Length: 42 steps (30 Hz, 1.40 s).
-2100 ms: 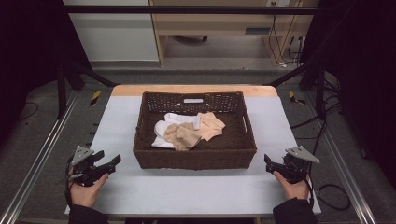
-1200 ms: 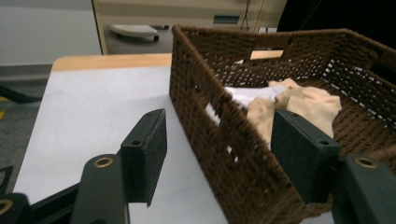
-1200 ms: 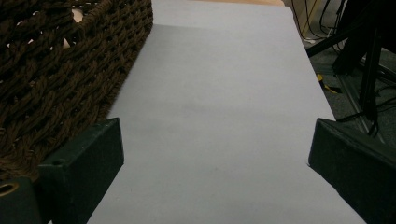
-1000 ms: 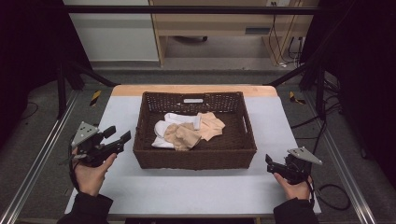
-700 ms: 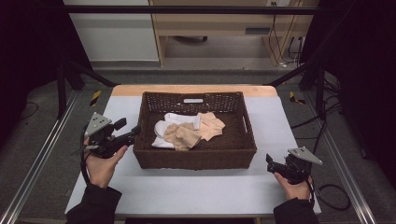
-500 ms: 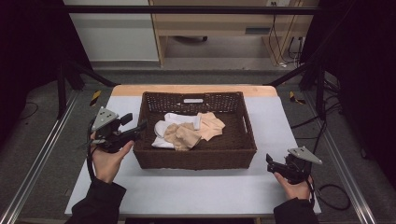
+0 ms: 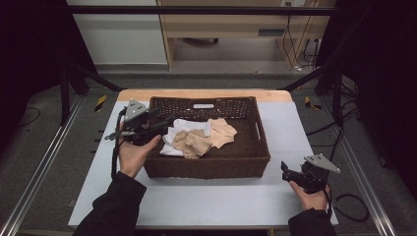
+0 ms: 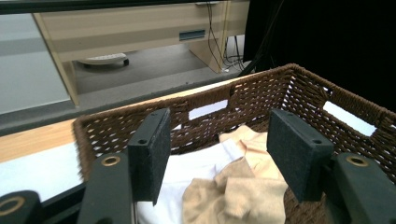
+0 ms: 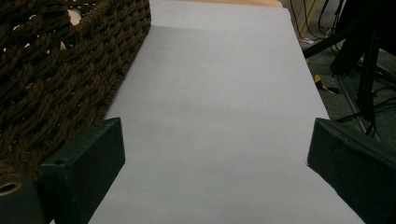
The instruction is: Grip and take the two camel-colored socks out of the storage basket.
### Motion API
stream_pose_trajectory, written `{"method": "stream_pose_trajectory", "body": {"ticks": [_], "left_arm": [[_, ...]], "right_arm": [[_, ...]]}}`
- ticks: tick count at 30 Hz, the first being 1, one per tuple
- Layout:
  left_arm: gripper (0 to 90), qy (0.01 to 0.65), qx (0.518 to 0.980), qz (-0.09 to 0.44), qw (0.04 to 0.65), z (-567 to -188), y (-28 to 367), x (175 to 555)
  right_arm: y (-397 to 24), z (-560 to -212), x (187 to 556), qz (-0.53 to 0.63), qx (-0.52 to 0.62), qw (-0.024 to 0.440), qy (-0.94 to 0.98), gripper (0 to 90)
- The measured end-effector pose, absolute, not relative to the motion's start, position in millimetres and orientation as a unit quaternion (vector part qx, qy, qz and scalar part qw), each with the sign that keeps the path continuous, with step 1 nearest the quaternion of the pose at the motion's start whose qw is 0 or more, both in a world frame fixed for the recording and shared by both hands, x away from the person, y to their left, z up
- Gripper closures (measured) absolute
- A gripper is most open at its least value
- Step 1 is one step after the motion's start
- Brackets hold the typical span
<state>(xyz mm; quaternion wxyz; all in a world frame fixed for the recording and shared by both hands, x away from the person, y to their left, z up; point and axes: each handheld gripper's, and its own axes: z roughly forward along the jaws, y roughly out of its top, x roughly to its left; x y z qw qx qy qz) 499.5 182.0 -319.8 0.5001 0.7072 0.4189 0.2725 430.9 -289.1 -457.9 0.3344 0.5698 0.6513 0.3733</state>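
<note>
Socks (image 7: pixel 199 140), beige and white, lie heaped in the brown wicker basket (image 7: pixel 255 147) mid-table. The left gripper (image 7: pixel 156 119) has its jaws spread wide over the basket's left rim, the white sock (image 8: pixel 196 168) and beige sock (image 8: pixel 243 191) just below and between them, untouched. The left hand (image 7: pixel 134 150) is raised beside the basket. The right gripper (image 7: pixel 287 172), jaws also apart, rests low on the grey table (image 9: pixel 219 107) right of the basket.
</note>
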Motion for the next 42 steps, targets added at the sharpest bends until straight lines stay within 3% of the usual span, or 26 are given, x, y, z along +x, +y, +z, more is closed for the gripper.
{"method": "stream_pose_trajectory", "body": {"ticks": [21,42], "left_arm": [[44.2,0.409,0.737,0.277,0.461,-374,151,545],[43.7,0.407,0.791,0.226,0.398,-411,136,553]], "right_arm": [[-289,-458,433,0.369,0.570,0.333,0.654,4.6],[-288,-460,434,0.362,0.569,0.335,0.658,5.0]]}}
